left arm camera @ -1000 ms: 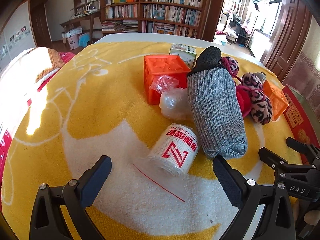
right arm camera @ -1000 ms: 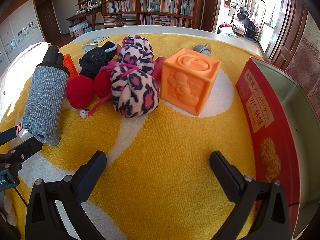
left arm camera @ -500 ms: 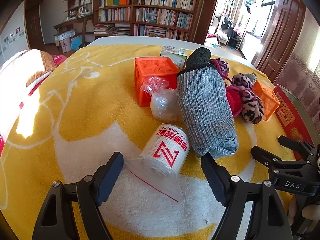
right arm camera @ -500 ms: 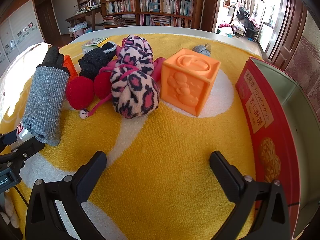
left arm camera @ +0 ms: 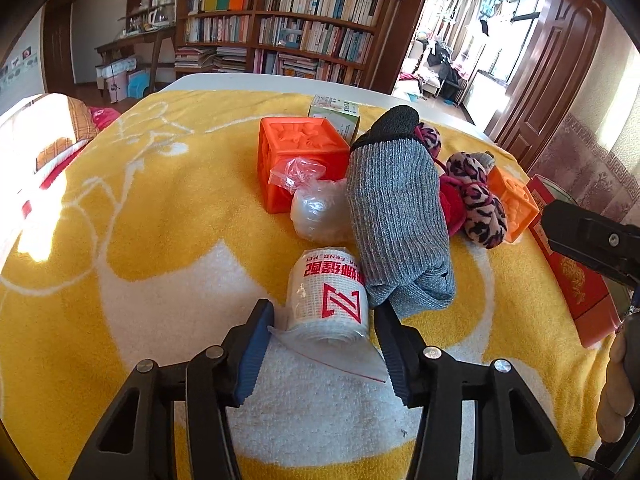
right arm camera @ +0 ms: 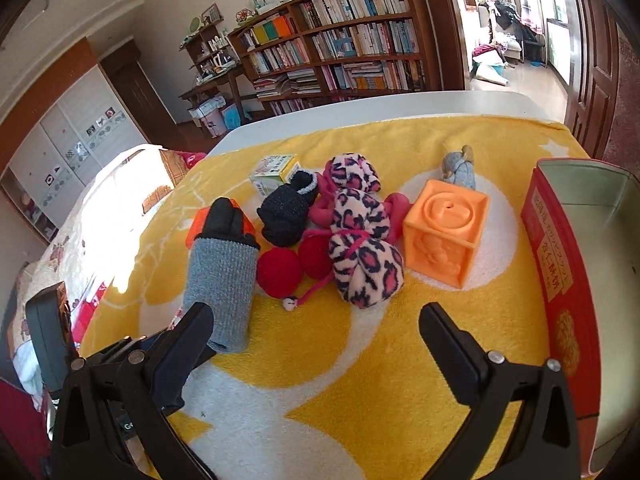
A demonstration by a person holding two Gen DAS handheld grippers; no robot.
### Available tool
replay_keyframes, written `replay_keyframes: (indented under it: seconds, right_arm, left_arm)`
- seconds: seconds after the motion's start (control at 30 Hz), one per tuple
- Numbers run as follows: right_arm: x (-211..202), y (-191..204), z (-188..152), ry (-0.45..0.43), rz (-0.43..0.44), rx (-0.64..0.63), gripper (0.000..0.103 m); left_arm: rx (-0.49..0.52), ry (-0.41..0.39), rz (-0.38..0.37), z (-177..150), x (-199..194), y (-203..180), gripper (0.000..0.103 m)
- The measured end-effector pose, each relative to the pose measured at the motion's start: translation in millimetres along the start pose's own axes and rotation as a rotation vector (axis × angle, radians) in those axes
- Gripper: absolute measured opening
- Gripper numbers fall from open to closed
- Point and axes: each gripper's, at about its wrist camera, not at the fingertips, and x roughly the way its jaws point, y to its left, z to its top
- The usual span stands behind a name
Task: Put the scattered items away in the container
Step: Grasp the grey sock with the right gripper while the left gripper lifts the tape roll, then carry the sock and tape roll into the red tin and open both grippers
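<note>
A white bandage roll with red print, in a clear zip bag [left arm camera: 329,304], lies on the yellow towel between the fingers of my left gripper [left arm camera: 325,322]. The jaws stand close on both sides of it, narrowed but with small gaps. Behind it lie a grey-and-black glove [left arm camera: 396,216], a red-orange cube [left arm camera: 298,156] and a clear wrapped bundle [left arm camera: 318,212]. My right gripper [right arm camera: 316,332] is open and empty, raised over the towel before the leopard-print plush [right arm camera: 362,252] and orange cube [right arm camera: 446,232]. The red box container [right arm camera: 560,264] stands at the right.
A small green-white carton [right arm camera: 274,168], a black knit item [right arm camera: 288,212], red pompoms [right arm camera: 280,274] and a small grey toy [right arm camera: 458,166] lie further back. The white table edge [right arm camera: 400,108] runs behind the towel. A bookshelf [left arm camera: 288,36] stands beyond.
My left gripper moved forward and narrowed around the bandage roll. My right gripper lifted and tilted up, so its view shows more of the room.
</note>
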Motion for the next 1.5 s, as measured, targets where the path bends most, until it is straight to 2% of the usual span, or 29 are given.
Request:
replay_keyframes:
  seconds: [0.1, 0.23, 0.5, 0.63, 0.73, 0.83, 1.0, 1.03, 1.17, 1.23, 1.5]
  right_arm:
    - [19, 20, 5, 0.048, 0.079, 0.005, 0.099]
    - [48, 32, 10, 0.125, 0.126, 0.028, 0.079]
    - [79, 43, 11, 0.196, 0.131, 0.033, 0.069]
    - [87, 48, 10, 0.203, 0.142, 0.007, 0.058]
    - [79, 51, 9, 0.171, 0.142, -0.023, 0.047]
    - [62, 47, 10, 0.119, 0.138, -0.026, 0.044]
    - [19, 31, 11, 0.000, 0.134, 0.001, 0.044]
    - [11, 27, 11, -0.021, 0.129, 0.007, 0.044]
    - [-15, 10, 9, -0.073, 0.128, 0.047, 0.044]
    - [-25, 1, 8, -0.094, 0.128, 0.069, 0.044]
    - [-70, -30, 4, -0.215, 0.081, 0.105, 0.044]
  left_arm:
    - [-0.003, 0.000, -0.003, 0, 0, 0, 0.054]
    - [-0.007, -0.001, -0.008, 0, 0, 1, 0.054]
    - [-0.010, 0.000, -0.010, 0, 0, 1, 0.054]
    - [-0.006, 0.002, -0.006, -1, 0, 0, 0.054]
    - [-0.005, 0.003, -0.006, 0, 1, 0, 0.054]
    - [0.003, 0.004, 0.003, 0, 1, -2, 0.054]
    - [-0.002, 0.003, 0.000, -1, -1, -3, 0.054]
    - [-0.009, 0.003, -0.007, 0, -1, -2, 0.050]
    - [-0.038, 0.004, -0.049, 2, -6, -2, 0.050]
    - [-0.022, -0.005, -0.040, 3, -9, -8, 0.045]
    - [0.044, -0.042, -0.054, 15, -24, -43, 0.045]
